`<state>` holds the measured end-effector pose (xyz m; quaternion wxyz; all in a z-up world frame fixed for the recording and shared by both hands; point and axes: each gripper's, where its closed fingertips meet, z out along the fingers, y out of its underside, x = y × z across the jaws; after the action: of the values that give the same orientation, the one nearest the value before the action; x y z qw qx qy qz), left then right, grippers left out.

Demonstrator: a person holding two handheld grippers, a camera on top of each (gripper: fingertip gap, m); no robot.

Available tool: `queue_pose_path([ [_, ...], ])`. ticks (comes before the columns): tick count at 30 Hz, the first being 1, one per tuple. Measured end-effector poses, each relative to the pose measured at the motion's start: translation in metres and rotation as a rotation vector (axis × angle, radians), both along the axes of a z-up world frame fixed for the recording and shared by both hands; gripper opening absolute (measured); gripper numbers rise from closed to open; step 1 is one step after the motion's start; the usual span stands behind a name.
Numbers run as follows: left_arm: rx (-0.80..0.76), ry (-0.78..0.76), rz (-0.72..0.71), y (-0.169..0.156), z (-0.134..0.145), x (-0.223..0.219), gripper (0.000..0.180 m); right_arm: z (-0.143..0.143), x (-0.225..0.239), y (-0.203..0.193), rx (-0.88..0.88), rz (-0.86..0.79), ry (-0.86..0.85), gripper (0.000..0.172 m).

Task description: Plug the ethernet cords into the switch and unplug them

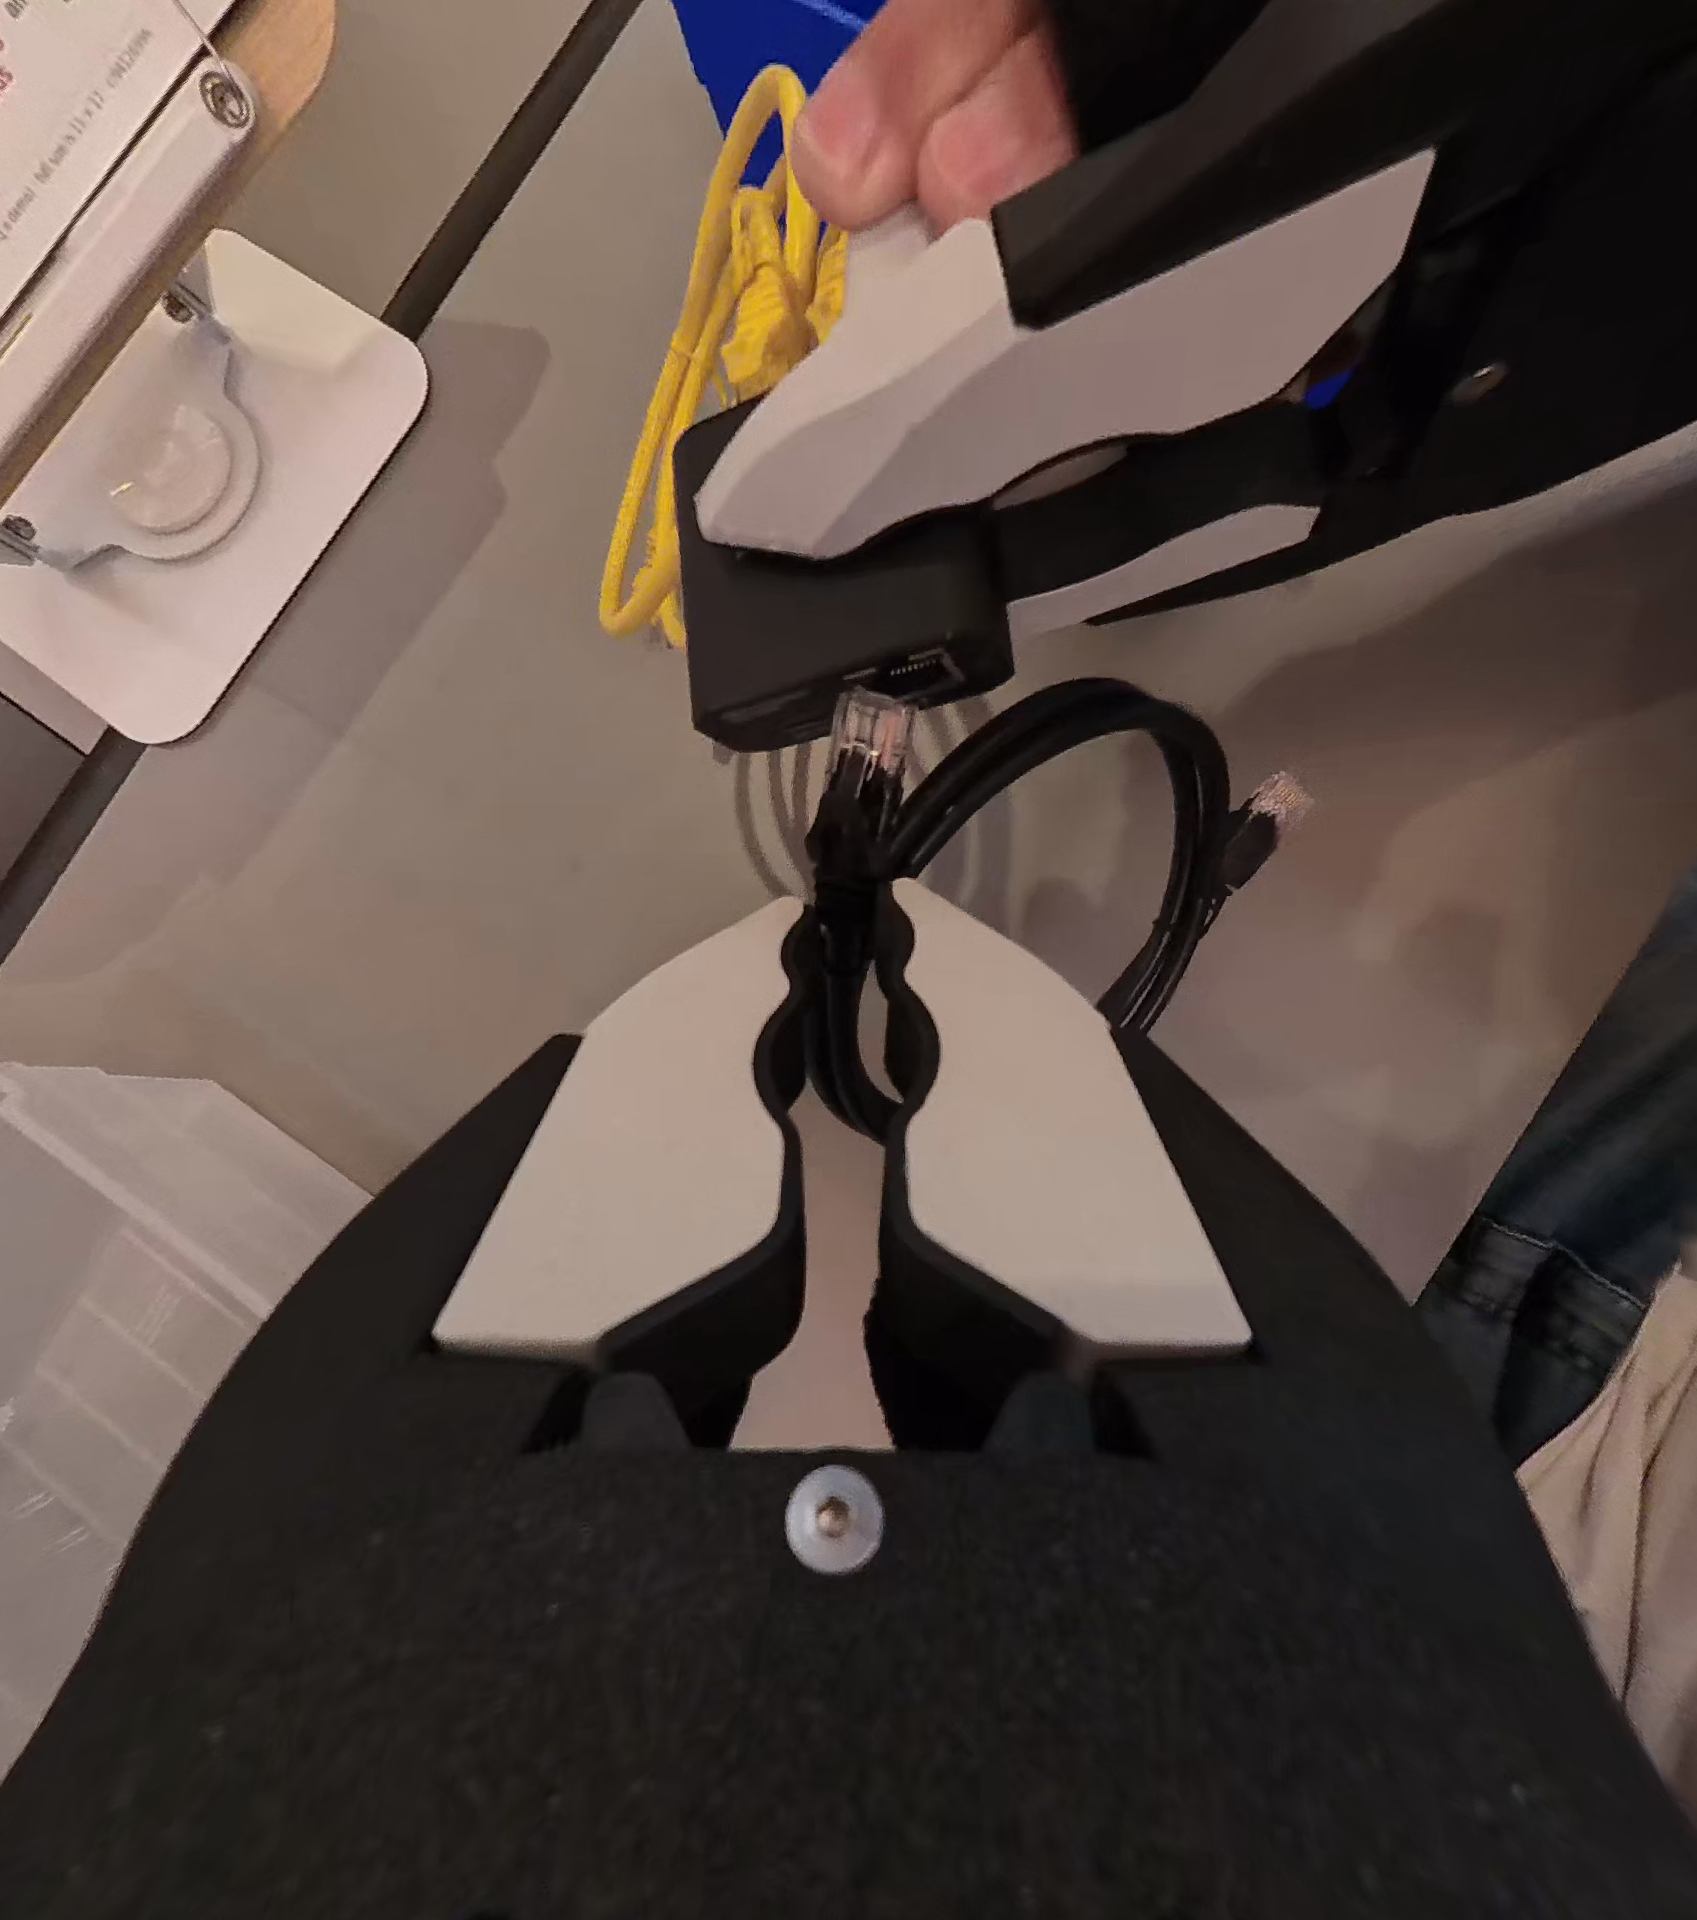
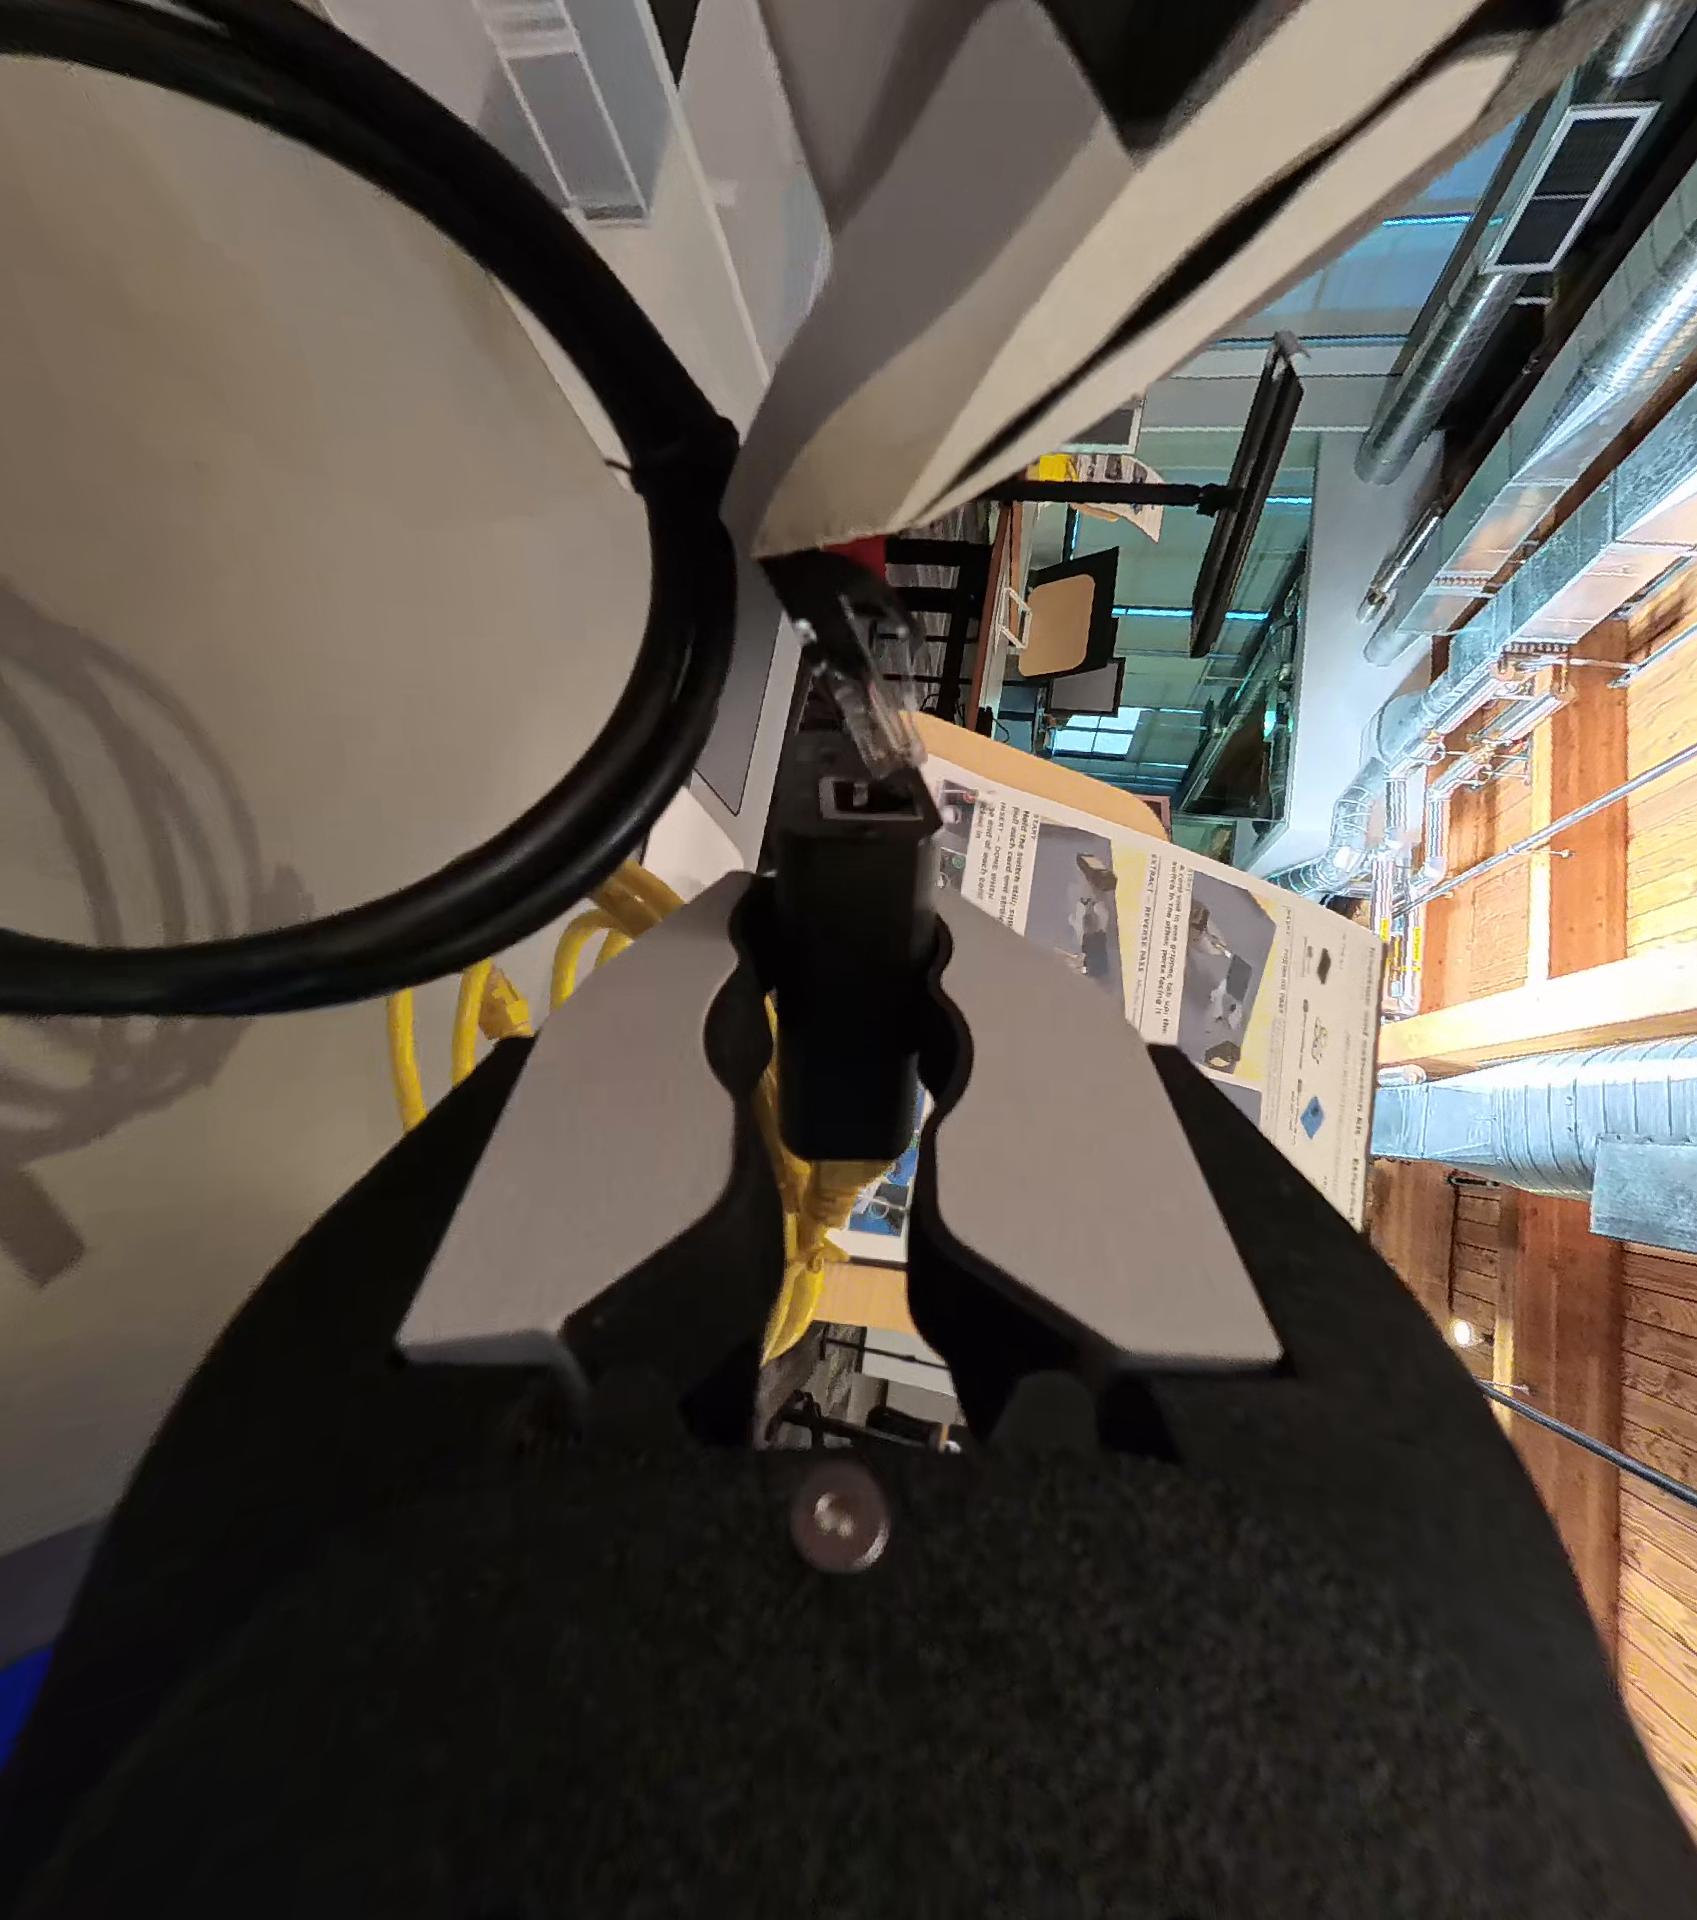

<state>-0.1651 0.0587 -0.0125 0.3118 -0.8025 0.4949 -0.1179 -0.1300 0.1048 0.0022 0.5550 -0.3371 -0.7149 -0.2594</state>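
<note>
While the left gripper (image 1: 849, 914) pinches the black ethernet cord (image 1: 1062, 727) behind its clear plug (image 1: 870, 727), plug tip sits at the port of the black switch (image 1: 823, 592), clamped by the right gripper (image 2: 839, 935) at 1 o'clock; yellow cords (image 1: 750, 312) at 12.

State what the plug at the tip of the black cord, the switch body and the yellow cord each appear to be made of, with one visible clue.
Plug: clear hard plastic, probably; you can see through it to metal contacts.
Switch: matte black plastic, apparently; a dull moulded shell with crisp edges.
Yellow cord: flexible rubbery or vinyl jacket, judging by its loose coils and smooth sheen.
</note>
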Motion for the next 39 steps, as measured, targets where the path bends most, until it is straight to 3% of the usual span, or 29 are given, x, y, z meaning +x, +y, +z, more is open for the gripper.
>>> queue_pose_path([
  [30,-0.180,0.087,0.033,0.005,-0.038,-0.005,0.009,-0.028,-0.003,0.013,0.107,-0.078,-0.163,0.024],
  [35,-0.270,0.099,0.029,-0.009,-0.093,-0.029,0.010,-0.012,0.018,0.021,0.079,-0.103,-0.108,0.024],
  [39,-0.346,-0.085,0.027,-0.031,-0.137,-0.027,0.009,0.003,0.026,0.021,0.062,-0.097,-0.048,0.024],
])
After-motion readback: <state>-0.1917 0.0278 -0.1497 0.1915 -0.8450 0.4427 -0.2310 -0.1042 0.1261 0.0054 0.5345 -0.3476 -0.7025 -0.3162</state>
